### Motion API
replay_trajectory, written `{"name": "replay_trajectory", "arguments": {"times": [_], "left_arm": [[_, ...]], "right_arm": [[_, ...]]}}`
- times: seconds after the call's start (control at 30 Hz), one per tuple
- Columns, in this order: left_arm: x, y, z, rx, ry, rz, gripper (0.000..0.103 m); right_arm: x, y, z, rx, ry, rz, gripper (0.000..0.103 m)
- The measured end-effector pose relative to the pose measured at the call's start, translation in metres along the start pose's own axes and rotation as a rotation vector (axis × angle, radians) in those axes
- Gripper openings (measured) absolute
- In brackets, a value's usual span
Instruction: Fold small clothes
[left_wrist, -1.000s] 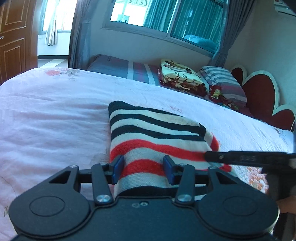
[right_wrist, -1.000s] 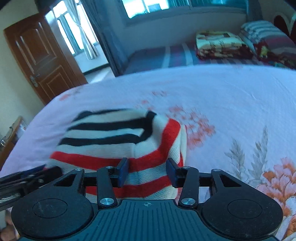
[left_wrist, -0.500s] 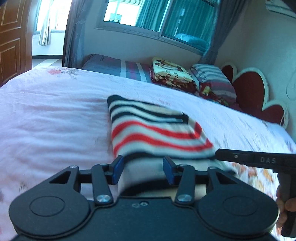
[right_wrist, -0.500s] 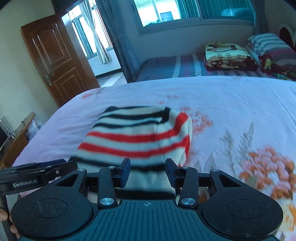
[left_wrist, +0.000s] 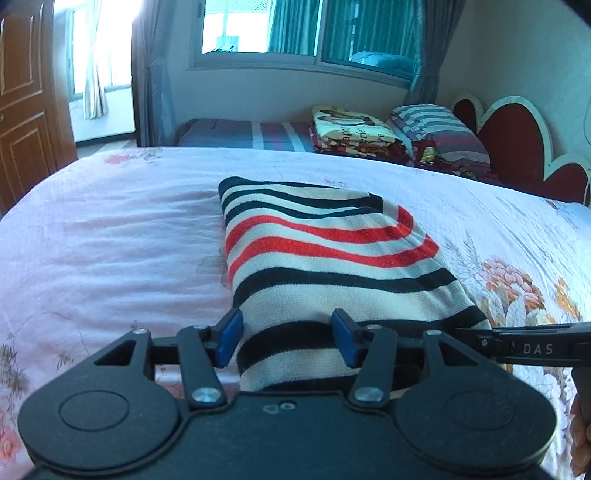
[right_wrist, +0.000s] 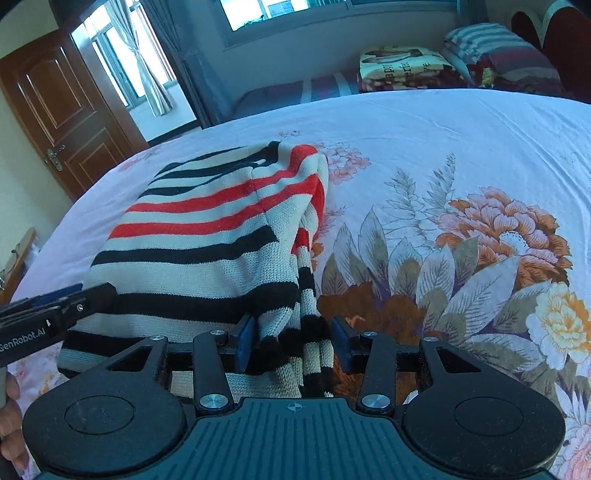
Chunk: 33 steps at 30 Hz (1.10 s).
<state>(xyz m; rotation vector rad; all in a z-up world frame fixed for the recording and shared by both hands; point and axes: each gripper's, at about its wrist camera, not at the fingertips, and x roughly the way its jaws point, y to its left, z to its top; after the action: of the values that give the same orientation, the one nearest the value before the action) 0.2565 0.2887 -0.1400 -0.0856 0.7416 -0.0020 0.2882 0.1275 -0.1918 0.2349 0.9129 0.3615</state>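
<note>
**Currently: Folded Sweater Held at Near Edge**

One striped sweater (left_wrist: 325, 251) lay folded on the bed (left_wrist: 110, 236), its near edge toward both tools. The left gripper (left_wrist: 286, 341) stood spread, with fabric between its fingers but not pinched. The right gripper (right_wrist: 291, 343) was likewise spread around the bunched side layers. This placement probably served to square the fold. Count: two grippers, one sweater, one bed.
</note>
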Motion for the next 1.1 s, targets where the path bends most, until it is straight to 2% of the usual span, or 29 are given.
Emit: {"name": "replay_trajectory", "arguments": {"times": [0.07, 0.13, 0.2, 0.3, 0.37, 0.47, 0.53, 0.57, 0.6, 0.67, 0.73, 0.8, 0.87, 0.93, 1.1], "left_arm": [[-0.004, -0.001, -0.002, -0.014, 0.011, -0.003, 0.065], [-0.009, -0.005, -0.005, -0.002, 0.003, 0.009, 0.065], [-0.012, -0.008, -0.009, -0.003, 0.003, 0.012, 0.071], [-0.007, -0.009, -0.019, -0.036, 0.03, 0.025, 0.071], [-0.002, -0.01, -0.026, -0.054, 0.047, 0.026, 0.073], [-0.005, -0.009, -0.029, -0.088, 0.047, 0.028, 0.075], [-0.009, -0.01, -0.03, -0.095, 0.055, 0.033, 0.086], [-0.012, -0.011, -0.031, -0.098, 0.06, 0.035, 0.098], [-0.015, -0.012, -0.032, -0.102, 0.061, 0.045, 0.103], [-0.024, -0.016, -0.034, -0.107, 0.052, 0.072, 0.103], [-0.031, -0.019, -0.036, -0.111, 0.069, 0.103, 0.103], [-0.04, -0.022, -0.038, -0.126, 0.105, 0.162, 0.103], [-0.056, -0.025, -0.042, -0.151, 0.118, 0.208, 0.103], [-0.082, -0.028, -0.047, -0.176, 0.092, 0.195, 0.103], [-0.164, -0.049, -0.063, -0.16, -0.047, 0.215, 0.103]], "right_arm": [[-0.008, 0.003, 0.001, -0.002, -0.011, 0.001, 0.043], [-0.016, 0.006, 0.0, -0.001, -0.031, -0.001, 0.043], [-0.022, 0.005, 0.0, 0.002, -0.051, 0.007, 0.043], [-0.011, 0.0, -0.007, -0.005, -0.003, -0.04, 0.044], [-0.006, -0.006, -0.009, 0.031, 0.01, -0.036, 0.057], [-0.011, -0.007, -0.008, 0.037, 0.003, -0.043, 0.059], [-0.021, -0.007, -0.008, 0.05, -0.006, -0.012, 0.059], [-0.026, -0.005, -0.009, 0.05, -0.014, -0.003, 0.059], [-0.033, -0.005, -0.011, 0.046, -0.02, 0.008, 0.059], [-0.043, -0.004, -0.015, 0.047, -0.02, 0.036, 0.062], [-0.053, -0.004, -0.02, 0.049, -0.008, 0.064, 0.077], [-0.067, -0.003, -0.027, 0.041, -0.011, 0.085, 0.081], [-0.082, -0.003, -0.033, 0.029, -0.011, 0.109, 0.082], [-0.099, -0.003, -0.041, 0.02, 0.001, 0.138, 0.086], [-0.156, 0.001, -0.062, -0.022, 0.004, 0.206, 0.099]]}}
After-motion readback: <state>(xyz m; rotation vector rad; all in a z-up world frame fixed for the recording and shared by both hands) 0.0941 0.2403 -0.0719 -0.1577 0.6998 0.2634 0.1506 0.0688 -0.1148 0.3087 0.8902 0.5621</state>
